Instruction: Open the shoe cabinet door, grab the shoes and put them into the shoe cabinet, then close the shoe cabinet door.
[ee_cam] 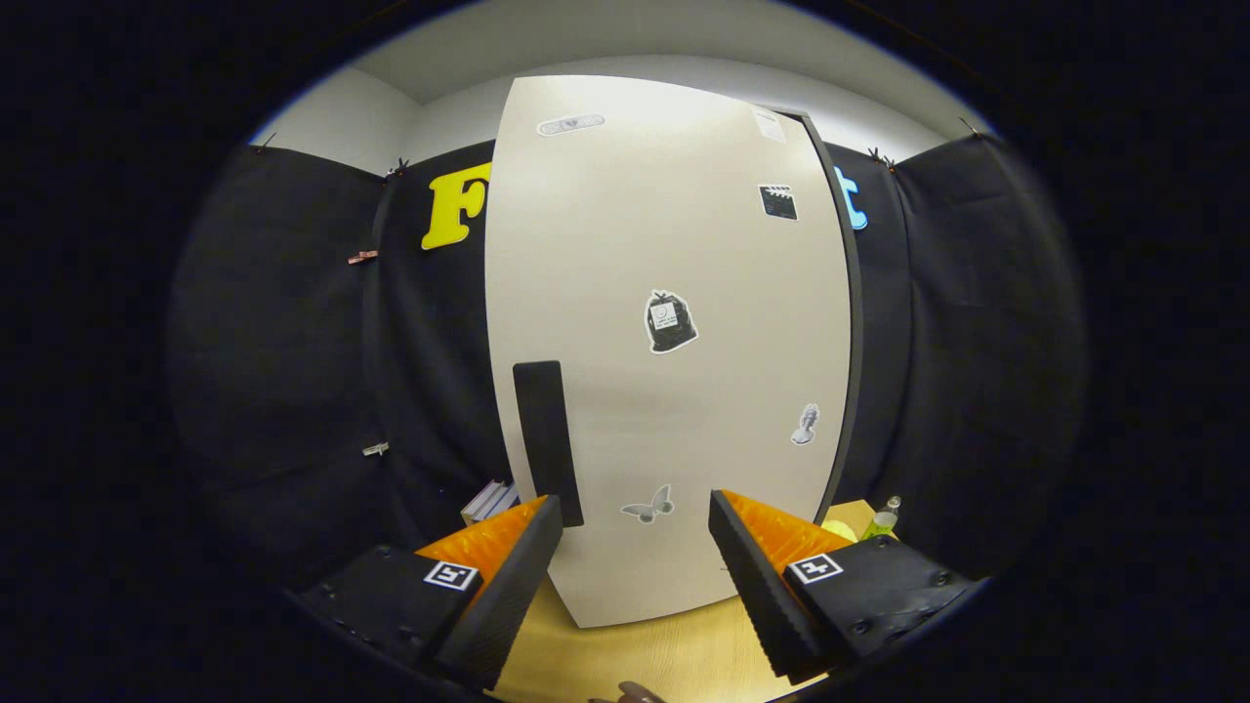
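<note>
The hand-held gripper is hovering open and empty over the tabletop, facing the closed cabinet door just ahead. The black handle, long axis upright, is standing just beyond the left finger, probably nearest it. Shoes are possibly somewhere aside.

Black-and-orange claw, square fiducial markers

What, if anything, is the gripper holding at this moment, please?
Nothing is held. The gripper is open, its fingers spread apart just short of the closed shoe cabinet door and its black handle.
</note>
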Available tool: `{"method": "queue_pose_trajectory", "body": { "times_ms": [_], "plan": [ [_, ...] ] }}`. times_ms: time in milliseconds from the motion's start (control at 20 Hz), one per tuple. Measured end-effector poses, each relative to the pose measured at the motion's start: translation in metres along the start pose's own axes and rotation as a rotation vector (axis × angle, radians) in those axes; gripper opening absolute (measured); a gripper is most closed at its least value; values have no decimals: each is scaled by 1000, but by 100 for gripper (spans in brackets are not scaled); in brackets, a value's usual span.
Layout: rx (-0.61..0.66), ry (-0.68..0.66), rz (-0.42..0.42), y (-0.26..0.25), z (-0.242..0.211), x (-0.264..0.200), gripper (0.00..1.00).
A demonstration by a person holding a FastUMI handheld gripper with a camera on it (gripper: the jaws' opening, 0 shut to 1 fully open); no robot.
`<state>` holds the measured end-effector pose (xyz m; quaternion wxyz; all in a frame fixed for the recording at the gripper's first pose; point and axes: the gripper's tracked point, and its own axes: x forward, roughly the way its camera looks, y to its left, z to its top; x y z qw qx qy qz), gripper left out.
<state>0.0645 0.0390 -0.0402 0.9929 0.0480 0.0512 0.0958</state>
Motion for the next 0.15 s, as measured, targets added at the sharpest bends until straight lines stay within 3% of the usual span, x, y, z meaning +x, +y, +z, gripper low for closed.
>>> {"method": "queue_pose_trajectory", "body": {
  "times_ms": [150],
  "plan": [
    [-13, -4, -16, -6, 1, 1, 99]
  ]
}}
